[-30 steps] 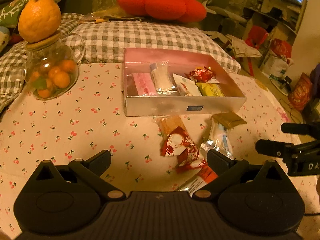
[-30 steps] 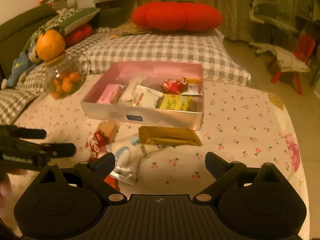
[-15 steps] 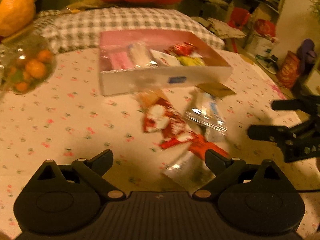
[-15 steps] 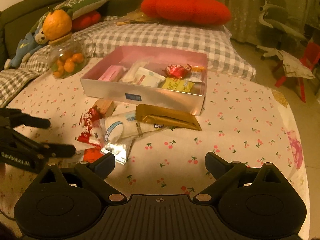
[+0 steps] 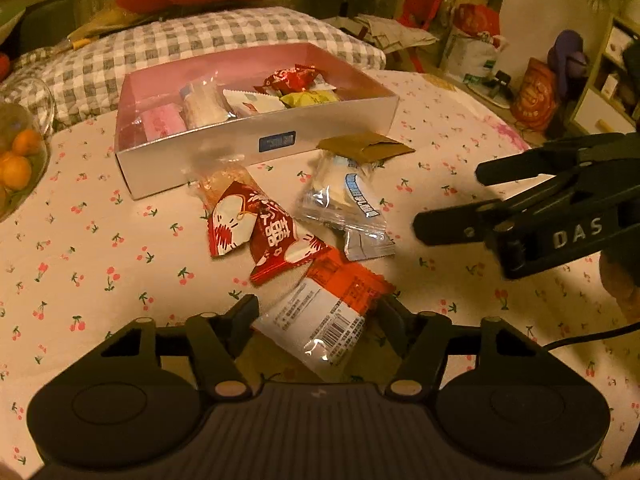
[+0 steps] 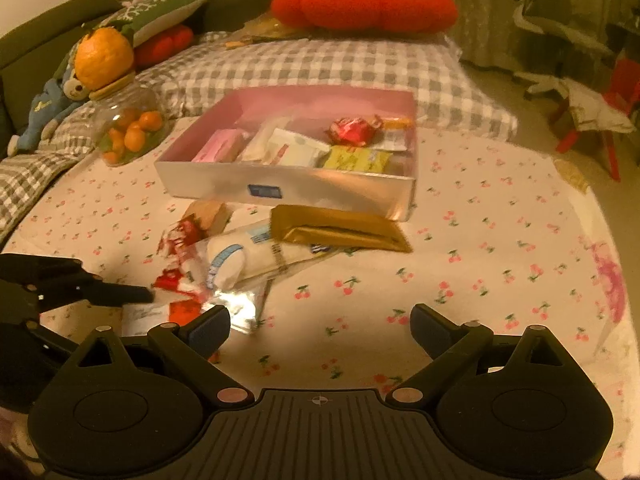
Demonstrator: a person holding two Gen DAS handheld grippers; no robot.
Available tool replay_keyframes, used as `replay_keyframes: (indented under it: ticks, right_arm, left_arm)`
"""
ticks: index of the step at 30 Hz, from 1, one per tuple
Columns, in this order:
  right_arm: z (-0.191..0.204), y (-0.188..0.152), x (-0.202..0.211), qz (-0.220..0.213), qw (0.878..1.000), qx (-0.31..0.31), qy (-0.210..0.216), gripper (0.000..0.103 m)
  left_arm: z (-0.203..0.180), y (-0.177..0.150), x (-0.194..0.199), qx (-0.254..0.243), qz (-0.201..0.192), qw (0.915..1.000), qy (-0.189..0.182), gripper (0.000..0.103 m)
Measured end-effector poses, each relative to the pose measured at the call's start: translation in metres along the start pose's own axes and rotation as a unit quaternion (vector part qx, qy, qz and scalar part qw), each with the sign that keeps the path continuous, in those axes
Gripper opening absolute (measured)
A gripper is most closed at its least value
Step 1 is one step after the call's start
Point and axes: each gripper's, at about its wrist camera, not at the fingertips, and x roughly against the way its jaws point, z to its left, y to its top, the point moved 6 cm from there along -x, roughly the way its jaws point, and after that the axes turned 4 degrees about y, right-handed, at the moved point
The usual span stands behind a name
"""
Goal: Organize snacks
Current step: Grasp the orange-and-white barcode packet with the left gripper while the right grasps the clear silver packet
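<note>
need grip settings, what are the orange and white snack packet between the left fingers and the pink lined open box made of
Orange and white snack packet: looks like thin glossy plastic film, with shiny glints, wrinkles and a printed barcode.
Pink lined open box: looks like stiff card with a smooth silvery outside; straight flat walls, sharp corners, soft sheen.

Snack box behind loose packets, jar left

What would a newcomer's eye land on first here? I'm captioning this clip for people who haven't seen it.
Probably the pink-lined shallow cardboard box on the cherry-print cloth, holding several wrapped snacks. Next, the loose wrappers in front of it: the left hand-held gripper has just been closing around an orange-and-white barcode-printed snack packet, with the pads at its edges. The big red plush cushion glows behind.
</note>
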Motion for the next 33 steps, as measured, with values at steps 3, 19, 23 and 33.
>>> replay_keyframes:
  ticks: [3, 19, 23, 33]
  right_arm:
    - [0.006, 0.002, -0.005, 0.003, 1.0, -0.003, 0.011, 0.098]
    - [0.038, 0.005, -0.04, 0.022, 0.999, 0.045, 0.018, 0.072]
    - [0.039, 0.004, -0.042, 0.021, 0.998, 0.056, 0.015, 0.052]
    - [0.031, -0.006, -0.026, 0.042, 0.996, 0.077, 0.029, 0.034]
  left_arm:
    - [0.001, -0.001, 0.003, 0.003, -0.002, 1.0, 0.0, 0.05]
    - [0.049, -0.018, 0.017, 0.069, 0.009, 0.9962, 0.053, 0.05]
    - [0.045, -0.018, 0.016, 0.058, 0.01, 0.9972, 0.047, 0.051]
    - [0.031, -0.021, 0.013, 0.004, 0.01, 0.9993, 0.036, 0.064]
